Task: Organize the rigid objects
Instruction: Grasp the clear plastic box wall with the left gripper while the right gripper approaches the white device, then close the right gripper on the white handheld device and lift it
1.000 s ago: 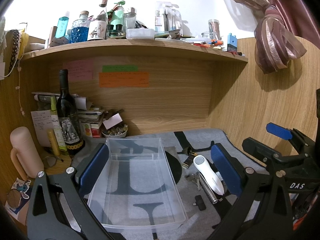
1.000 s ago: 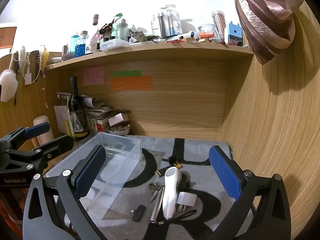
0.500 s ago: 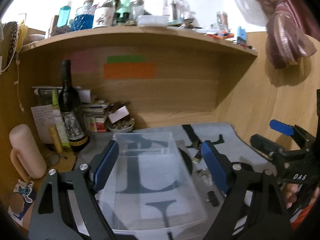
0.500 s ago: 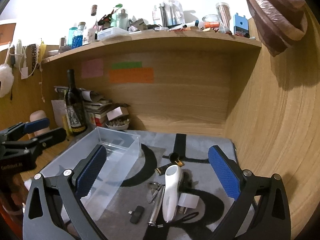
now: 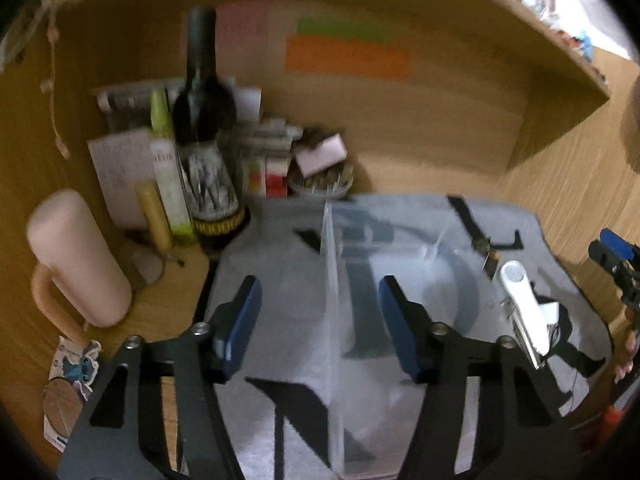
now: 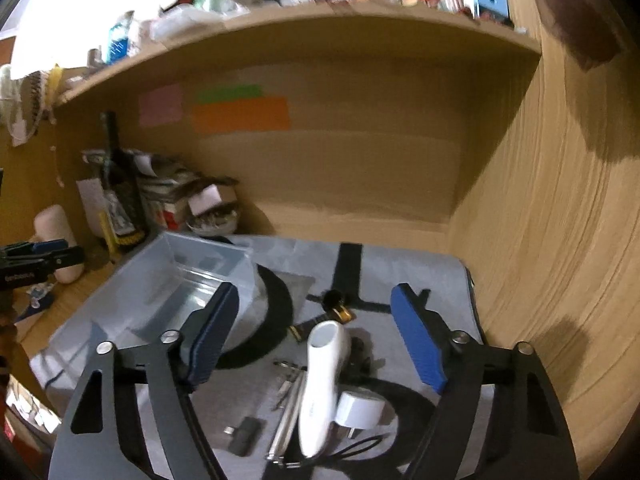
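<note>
A clear plastic bin (image 6: pixel 176 280) stands on the grey mat (image 6: pixel 420 276); its left wall (image 5: pixel 332 320) runs between the fingers of my open left gripper (image 5: pixel 320 320). A white handheld device (image 6: pixel 324 384) lies right of the bin, also in the left wrist view (image 5: pixel 524 308). Beside it lie a white plug adapter (image 6: pixel 358 408), a silver pen-like tool (image 6: pixel 290 416), a small black dongle (image 6: pixel 245 434) and a black-and-gold item (image 6: pixel 336 304). My right gripper (image 6: pixel 316 344) is open, its fingers straddling the white device from above.
At the back left stand a dark wine bottle (image 5: pixel 208 152), papers, small boxes and a bowl (image 5: pixel 320 180). A pink mug (image 5: pixel 76 260) stands on the wooden desk at left. Wooden walls close the back and right (image 6: pixel 540 240). A cluttered shelf (image 6: pixel 320 4) hangs above.
Both grippers have narrowed and moved down and forward. My left gripper has shifted left, so the bin's left wall now sits between its fingers. The right gripper has closed in over the white device.
</note>
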